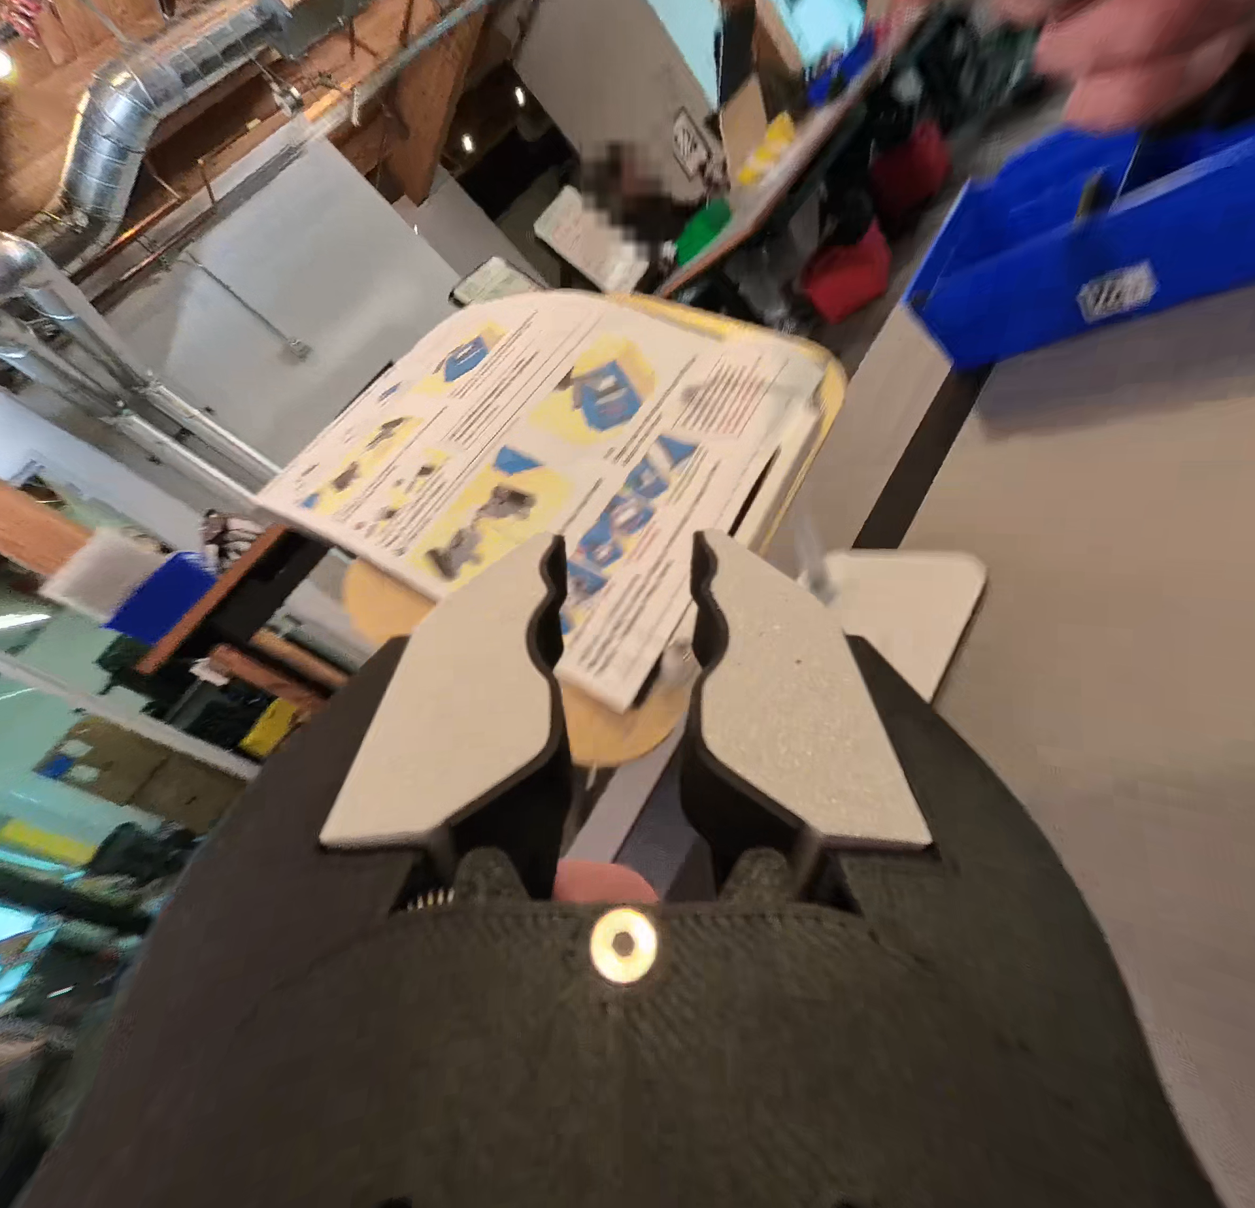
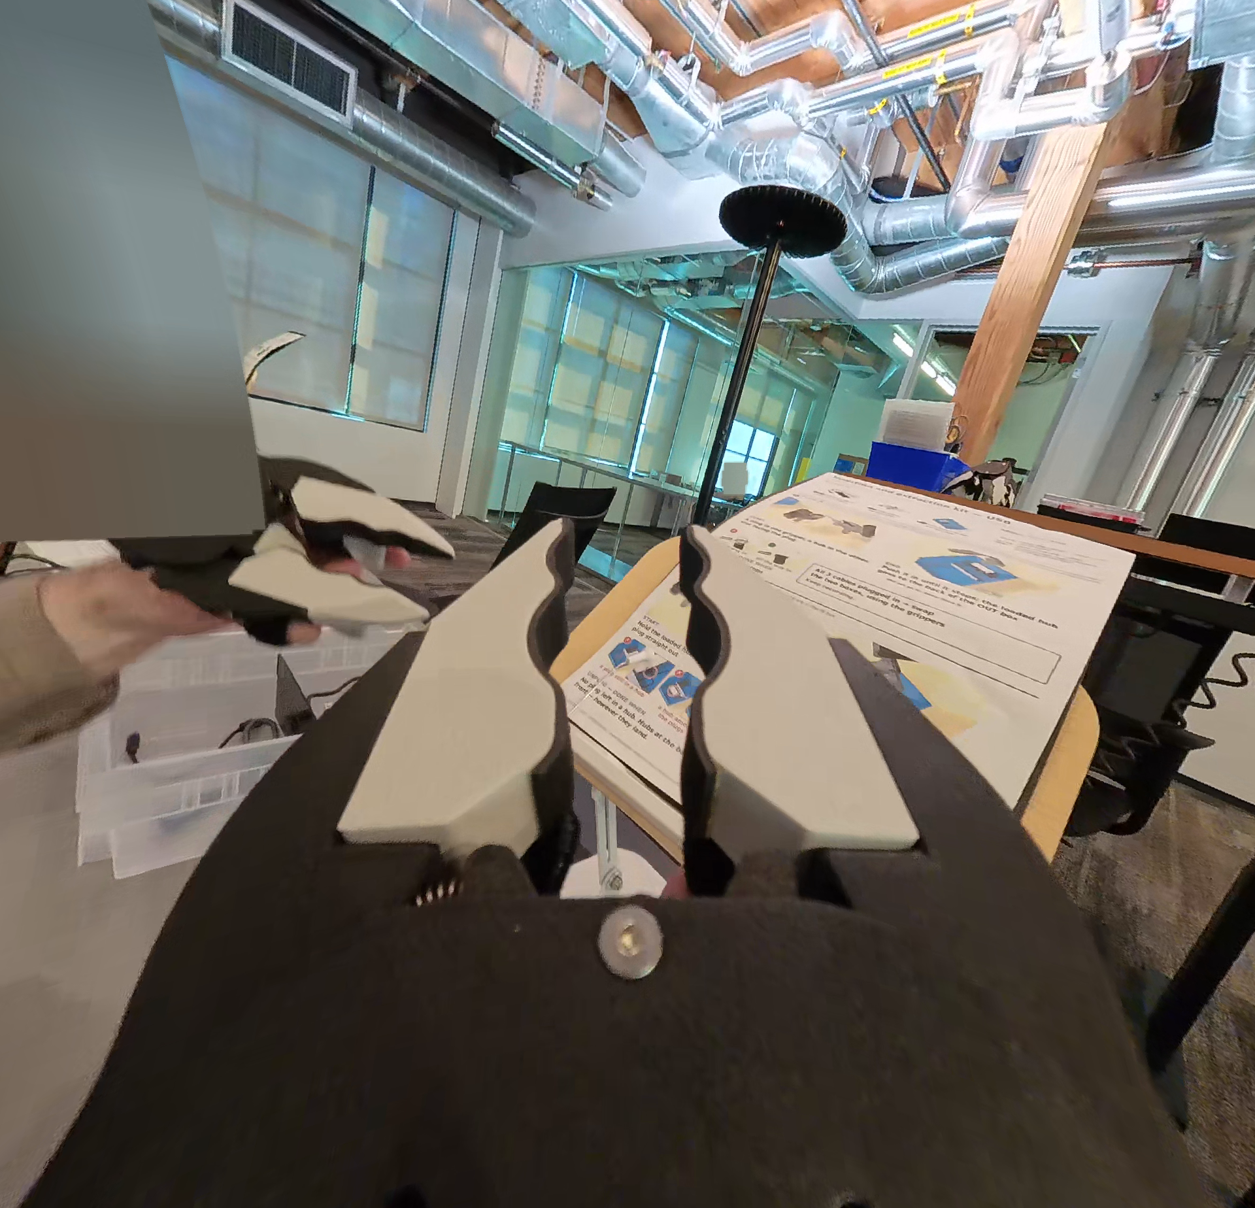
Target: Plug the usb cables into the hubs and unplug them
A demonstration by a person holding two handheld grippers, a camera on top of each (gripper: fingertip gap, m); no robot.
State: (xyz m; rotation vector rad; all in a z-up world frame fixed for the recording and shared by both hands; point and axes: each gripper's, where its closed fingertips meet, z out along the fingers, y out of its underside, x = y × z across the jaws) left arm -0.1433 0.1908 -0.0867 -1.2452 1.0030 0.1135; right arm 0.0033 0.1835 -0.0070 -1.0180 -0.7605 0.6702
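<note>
My left gripper is open and empty, held up in the air and pointing at a printed instruction sheet on a stand. My right gripper is also open and empty, raised toward the same sheet. The left gripper also shows in the right wrist view, open and held by a hand above a clear plastic bin. A black cable lies in that bin. I see no hub clearly. The left wrist view is blurred by motion.
A blue bin stands on the grey table at the right, with a blurred hand above it. A black lamp pole rises behind the sheet. Chairs and other tables stand farther off. My right fingertips sit around 15 cm from my left ones.
</note>
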